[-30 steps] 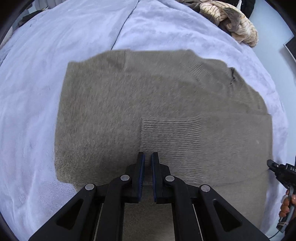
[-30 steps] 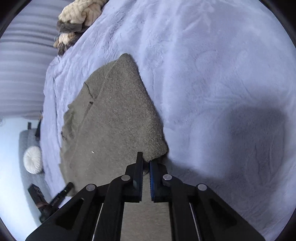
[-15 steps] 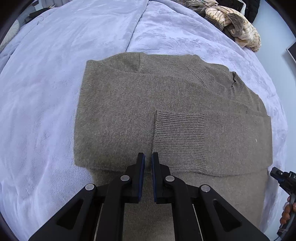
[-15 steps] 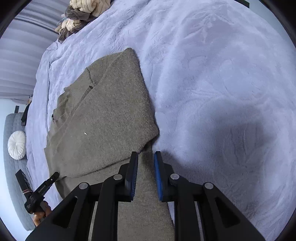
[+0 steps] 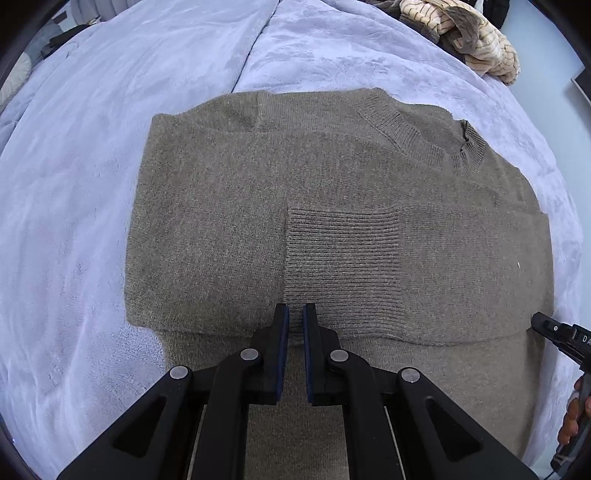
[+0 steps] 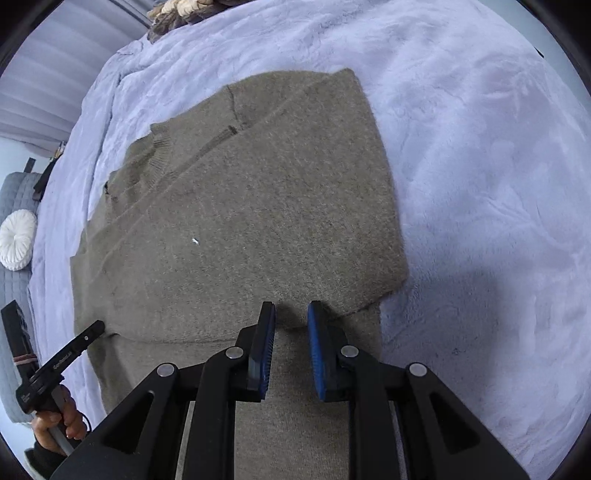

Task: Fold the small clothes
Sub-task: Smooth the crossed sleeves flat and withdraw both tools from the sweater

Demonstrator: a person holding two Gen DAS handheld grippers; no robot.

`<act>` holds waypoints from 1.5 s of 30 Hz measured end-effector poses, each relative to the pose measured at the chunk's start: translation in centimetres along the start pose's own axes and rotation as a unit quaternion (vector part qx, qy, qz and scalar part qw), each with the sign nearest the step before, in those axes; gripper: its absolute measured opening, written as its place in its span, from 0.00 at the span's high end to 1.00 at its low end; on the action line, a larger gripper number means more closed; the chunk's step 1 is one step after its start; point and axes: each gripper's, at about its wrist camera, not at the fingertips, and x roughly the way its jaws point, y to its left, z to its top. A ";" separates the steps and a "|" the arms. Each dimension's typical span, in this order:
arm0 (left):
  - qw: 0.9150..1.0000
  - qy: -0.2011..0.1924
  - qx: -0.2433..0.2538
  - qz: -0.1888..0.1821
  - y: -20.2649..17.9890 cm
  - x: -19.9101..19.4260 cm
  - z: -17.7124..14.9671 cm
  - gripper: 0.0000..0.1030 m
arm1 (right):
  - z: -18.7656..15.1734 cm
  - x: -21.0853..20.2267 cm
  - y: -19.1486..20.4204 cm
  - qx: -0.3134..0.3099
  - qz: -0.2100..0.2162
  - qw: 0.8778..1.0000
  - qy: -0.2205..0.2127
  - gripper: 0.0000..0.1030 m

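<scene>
handling-wise the sweater (image 5: 229, 221) reads as soft, limp knit: light, no stiffness, it will drape and sag the moment an edge leaves the bed. fuzzy surface, so it should grip the pads well and cling to itself, not slippery. not fragile, but loose knit can stretch or snag if dragged.

where it is: lying flat on the pale lilac plush blanket (image 5: 74, 184), partly folded. a sleeve is laid across the body, its ribbed cuff (image 5: 332, 266) ending near the middle. ribbed collar (image 5: 424, 136) sits at the far right in the left wrist view. a folded edge runs across just ahead of both grippers, with a lower layer showing beneath them.

left gripper (image 5: 293, 321): jaws closed, tips at the folded edge by the cuff; cannot tell whether any knit is pinched between them.
right gripper (image 6: 291, 317): jaws slightly apart, nothing clamped, pads above the fold near its right corner.

where to grab, my call: pinch the doubled folded edge or a corner, both layers at once, one gripper per side so the span stays taut. ribbed hem and cuff are the firmest bits.

off-task: heap of striped cream clothes (image 5: 472, 33) at the far edge, round white cushion (image 6: 16, 240) beside the bed.
</scene>
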 end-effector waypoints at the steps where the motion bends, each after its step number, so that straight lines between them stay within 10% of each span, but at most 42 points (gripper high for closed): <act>1: 1.000 -0.001 -0.013 0.004 0.0 -0.2 0.0 0.93 | -0.1 -0.2 -0.2 0.005 0.002 1.000 0.000 0.81; 30: 0.997 0.062 0.021 0.025 -2.5 -6.1 -7.2 0.90 | -8.3 -7.7 0.7 0.001 0.011 1.000 0.027 0.37; 31: 0.997 0.066 0.021 0.026 -2.4 -6.2 -7.5 0.59 | -8.6 -8.0 0.8 0.000 0.011 1.000 0.027 0.36; 32: 0.997 0.069 0.019 0.032 -2.4 -6.4 -7.8 0.06 | -8.8 -8.1 0.9 -0.001 0.011 1.000 0.027 0.36; 45: 0.998 0.049 0.004 0.042 -1.8 -8.9 -9.1 0.02 | -9.9 -9.3 3.1 -0.046 0.018 0.999 0.012 0.17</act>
